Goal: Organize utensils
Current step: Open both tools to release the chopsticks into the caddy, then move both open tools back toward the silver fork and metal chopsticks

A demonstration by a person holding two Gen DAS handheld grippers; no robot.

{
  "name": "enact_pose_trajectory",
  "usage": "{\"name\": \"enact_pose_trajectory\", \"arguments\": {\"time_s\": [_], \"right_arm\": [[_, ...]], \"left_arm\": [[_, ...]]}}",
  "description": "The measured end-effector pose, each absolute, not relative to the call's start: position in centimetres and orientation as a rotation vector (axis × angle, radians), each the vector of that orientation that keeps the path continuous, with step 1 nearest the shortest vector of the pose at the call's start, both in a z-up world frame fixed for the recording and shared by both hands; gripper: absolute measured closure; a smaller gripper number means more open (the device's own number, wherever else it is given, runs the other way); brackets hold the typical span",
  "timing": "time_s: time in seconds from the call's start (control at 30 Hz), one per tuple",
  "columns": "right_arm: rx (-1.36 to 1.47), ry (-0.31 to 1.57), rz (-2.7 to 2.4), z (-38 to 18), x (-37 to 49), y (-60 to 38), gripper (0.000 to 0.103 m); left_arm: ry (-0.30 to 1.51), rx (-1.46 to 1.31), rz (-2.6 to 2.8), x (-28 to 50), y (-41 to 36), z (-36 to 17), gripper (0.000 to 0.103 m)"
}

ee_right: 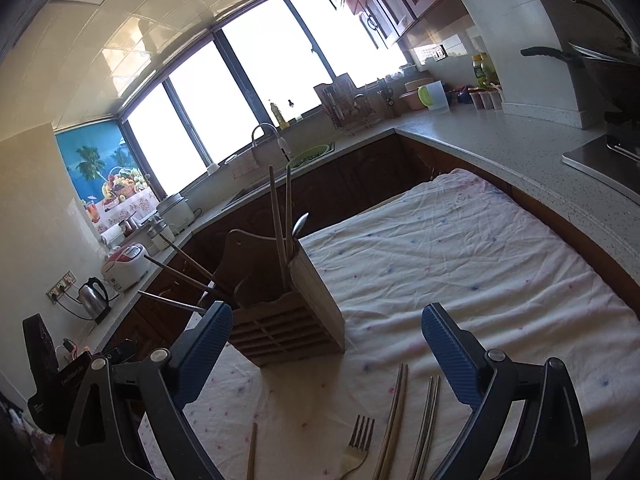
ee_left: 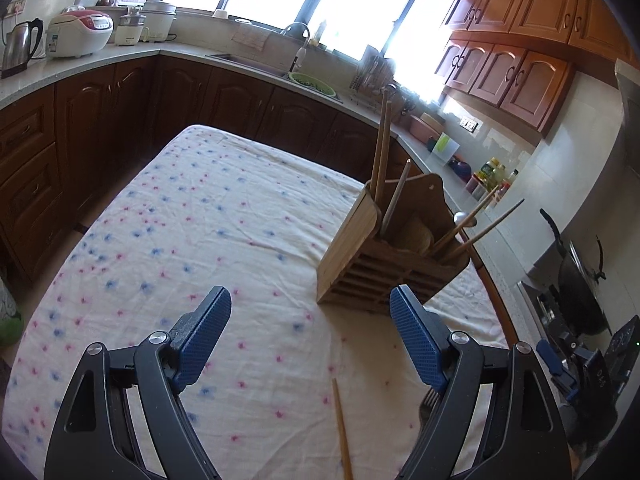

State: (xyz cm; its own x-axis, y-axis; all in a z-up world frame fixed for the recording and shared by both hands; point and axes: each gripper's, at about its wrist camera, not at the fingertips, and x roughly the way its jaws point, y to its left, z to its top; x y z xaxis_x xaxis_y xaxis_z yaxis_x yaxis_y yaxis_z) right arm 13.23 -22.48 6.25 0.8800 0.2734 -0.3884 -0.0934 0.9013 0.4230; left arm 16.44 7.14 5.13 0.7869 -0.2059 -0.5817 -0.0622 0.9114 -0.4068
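Blue-padded fingers of the left gripper (ee_left: 310, 304) stand wide apart right up front, nothing between them but flowered cloth on the desk (ee_left: 180, 208). Just below that gap a single wooden chopstick (ee_left: 342, 432) lies on the cloth, and fork tines peek out behind the right-hand finger (ee_left: 416, 336). Ahead and to the right of that finger stands the wooden utensil holder (ee_left: 360, 256), upright, chopsticks and a spoon handle poking out of its top. Over on the right wrist view, the right gripper (ee_right: 326, 320) is spread wide too, empty, with the holder (ee_right: 288, 320) sitting just beyond its left finger (ee_right: 208, 336). Here is what the left camera hides: a fork (ee_right: 358, 440), a pair of wooden chopsticks (ee_right: 394, 420) and a pair of metal chopsticks (ee_right: 426, 424) lie side by side on the cloth between the right fingers, untouched.
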Motion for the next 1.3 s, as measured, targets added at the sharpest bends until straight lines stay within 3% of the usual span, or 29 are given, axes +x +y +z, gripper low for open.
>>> {"name": "enact_pose_trajectory", "arguments": {"time_s": [0.53,1.3], "right_arm": [[0.369,0.585,0.171,0.1,9.0,-22.3,0.006],[0.342,0.620,0.189,-0.8,9.2,-21.5,0.007]], "left_arm": [[0.832,-0.306,-0.079,13.4,3.6,-0.4,0.019],[0.901,-0.212,-0.114,13.8,0.5,-1.7,0.019]]}}
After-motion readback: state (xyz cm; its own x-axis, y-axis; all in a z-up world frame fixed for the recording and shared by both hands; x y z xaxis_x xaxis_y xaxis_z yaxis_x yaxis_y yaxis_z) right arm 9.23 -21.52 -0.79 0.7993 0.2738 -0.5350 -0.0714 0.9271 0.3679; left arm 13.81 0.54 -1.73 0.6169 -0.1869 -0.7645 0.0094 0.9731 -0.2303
